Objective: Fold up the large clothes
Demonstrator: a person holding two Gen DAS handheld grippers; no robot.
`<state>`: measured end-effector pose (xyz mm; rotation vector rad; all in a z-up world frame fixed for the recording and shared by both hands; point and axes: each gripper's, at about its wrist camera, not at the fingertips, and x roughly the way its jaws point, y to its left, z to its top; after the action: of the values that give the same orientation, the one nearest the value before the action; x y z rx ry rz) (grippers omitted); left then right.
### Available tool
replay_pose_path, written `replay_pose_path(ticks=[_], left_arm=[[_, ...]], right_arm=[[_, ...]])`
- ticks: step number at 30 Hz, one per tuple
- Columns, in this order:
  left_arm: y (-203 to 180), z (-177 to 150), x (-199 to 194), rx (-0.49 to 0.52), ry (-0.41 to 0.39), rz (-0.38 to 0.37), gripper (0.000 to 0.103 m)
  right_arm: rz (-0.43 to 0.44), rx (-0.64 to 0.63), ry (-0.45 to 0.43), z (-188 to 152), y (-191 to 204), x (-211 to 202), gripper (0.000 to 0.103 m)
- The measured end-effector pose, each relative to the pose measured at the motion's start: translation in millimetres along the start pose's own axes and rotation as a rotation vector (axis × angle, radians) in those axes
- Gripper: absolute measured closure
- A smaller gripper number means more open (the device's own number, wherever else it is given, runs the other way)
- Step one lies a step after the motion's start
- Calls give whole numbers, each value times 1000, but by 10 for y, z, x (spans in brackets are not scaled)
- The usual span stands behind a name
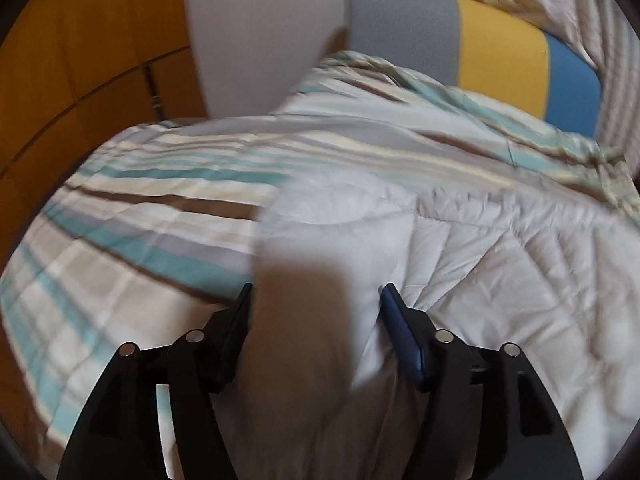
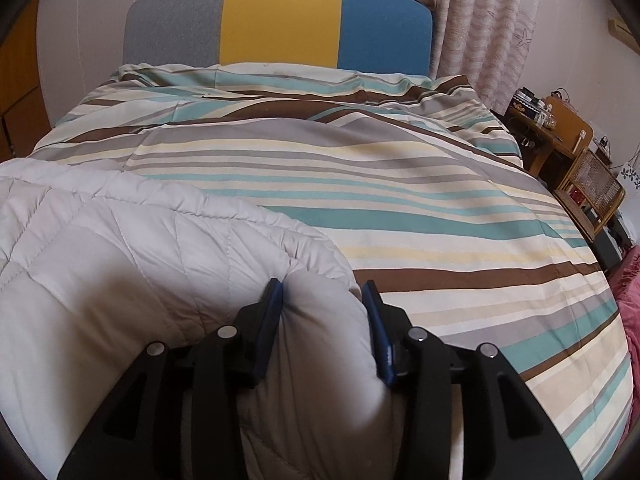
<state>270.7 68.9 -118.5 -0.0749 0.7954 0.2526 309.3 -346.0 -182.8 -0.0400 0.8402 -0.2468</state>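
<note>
Grey quilt [image 2: 120,248] over striped bedcover [image 2: 420,208]

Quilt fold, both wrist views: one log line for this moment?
phase: fold laid | left tongs: open, astride quilt | right tongs: open, astride quilt edge | under: striped cover

The striped bed cover [image 2: 400,200] lies flat and bare at centre and right. The folded white quilt [image 2: 120,248] bulks at lower left; the headboard [image 2: 280,20] closes the top, and cluttered shelves [image 2: 576,168] crowd the right edge.

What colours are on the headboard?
Grey, yellow and blue panels on the headboard, clearest in the right wrist view.
</note>
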Motion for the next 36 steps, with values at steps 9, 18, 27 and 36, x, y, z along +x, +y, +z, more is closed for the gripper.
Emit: replay_pose_path(ticks=[9, 18, 27, 36], left_arm=[[-715, 178, -769, -3, -222, -68, 39], [-1253, -189, 66, 128, -129, -18, 34], [-1253, -221, 286, 140, -75, -38, 28], [-1220, -212, 289, 124, -70, -58, 28]], right_arm=[[-8, 13, -6, -6, -19, -38, 52], [12, 28, -8, -1, -27, -41, 49], [20, 17, -12, 15, -11, -109, 46], [267, 28, -240, 190, 310, -1145, 44]])
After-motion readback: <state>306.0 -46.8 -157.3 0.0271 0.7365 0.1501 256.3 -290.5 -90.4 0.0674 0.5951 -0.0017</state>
